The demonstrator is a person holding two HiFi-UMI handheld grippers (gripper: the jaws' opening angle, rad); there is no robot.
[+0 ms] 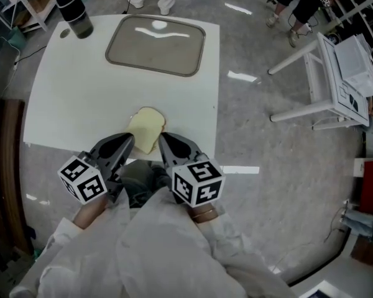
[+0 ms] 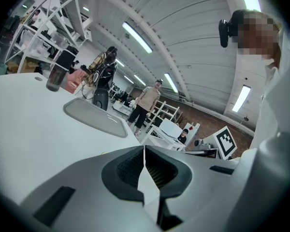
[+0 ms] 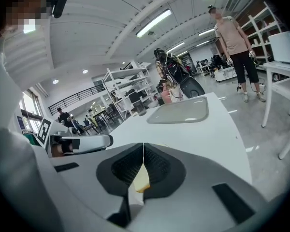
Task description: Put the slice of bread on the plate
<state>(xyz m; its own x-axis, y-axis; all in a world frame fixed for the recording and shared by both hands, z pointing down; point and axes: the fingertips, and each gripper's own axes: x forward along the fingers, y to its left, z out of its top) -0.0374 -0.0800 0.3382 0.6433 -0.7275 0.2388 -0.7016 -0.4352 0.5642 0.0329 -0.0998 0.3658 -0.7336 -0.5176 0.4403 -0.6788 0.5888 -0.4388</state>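
Tabletop (image 1: 81,104), white and square, is filling most of my head view. A grey, rounded rectangular plate (image 1: 155,51) is lying toward its far edge. Nearer me, I am holding the left gripper (image 1: 130,138) and right gripper (image 1: 162,137) side by side at the table's near edge, each with its grey jaws pressed together on nothing. A pale, tan-crusted slice of bread (image 1: 147,128) is lying flat on the table between their tips, well apart from the plate. A dark cylindrical bottle (image 1: 74,12) is standing at the far left corner.
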